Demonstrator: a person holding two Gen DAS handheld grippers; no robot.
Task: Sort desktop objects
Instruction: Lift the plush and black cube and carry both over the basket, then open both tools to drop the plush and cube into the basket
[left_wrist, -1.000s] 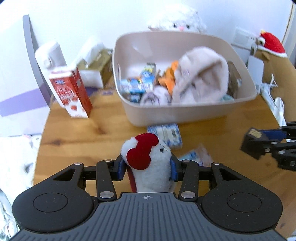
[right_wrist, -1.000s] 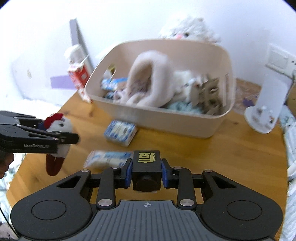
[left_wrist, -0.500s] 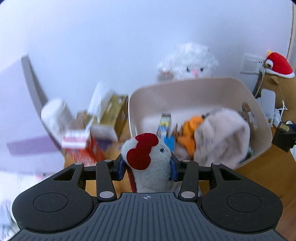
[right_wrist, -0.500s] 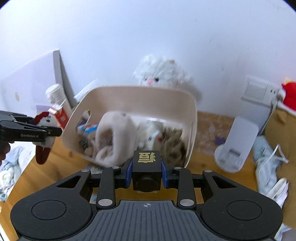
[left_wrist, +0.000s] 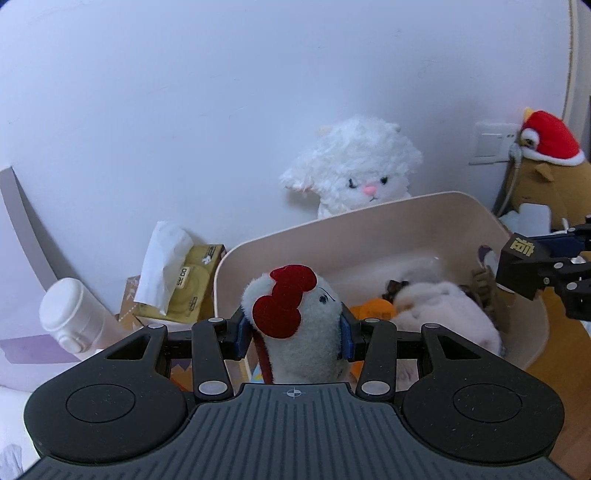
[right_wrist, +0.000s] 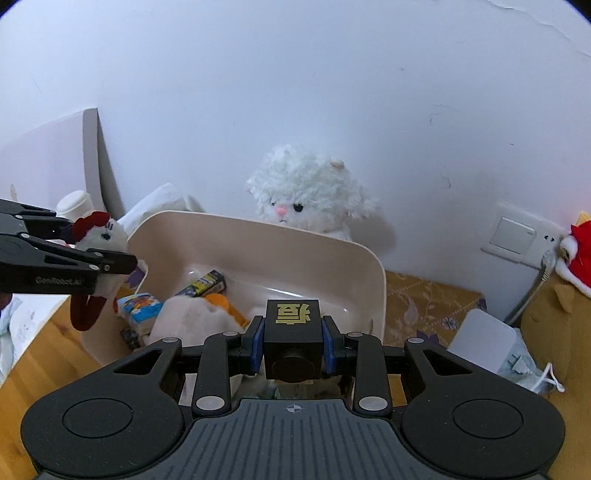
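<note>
Both tongs are loaded. Between my left tongs (left_wrist: 292, 334) sits a white plush chicken (left_wrist: 299, 325) with a red comb, the blue pads pressed into its sides; its red legs dangle below the tongs in the right wrist view. My right tongs (right_wrist: 293, 345) pinch a black cube (right_wrist: 293, 341) with a gold character on its top face. Just ahead of and below both tongs is the beige bin (right_wrist: 255, 236) on the wooden counter (right_wrist: 40, 354), the chicken held at its left rim and the cube over its near edge. Inside lie a pale pink plush (left_wrist: 448, 314), something orange (left_wrist: 373, 308) and a few small printed packs (right_wrist: 140, 308); I cannot make out what the brownish items at the bin's right end are. Beyond the bin a fluffy white plush (right_wrist: 303, 192) leans on the wall. Left of my left tongs stand a tissue box (left_wrist: 184, 288) and a white bottle (left_wrist: 70, 317).
</note>
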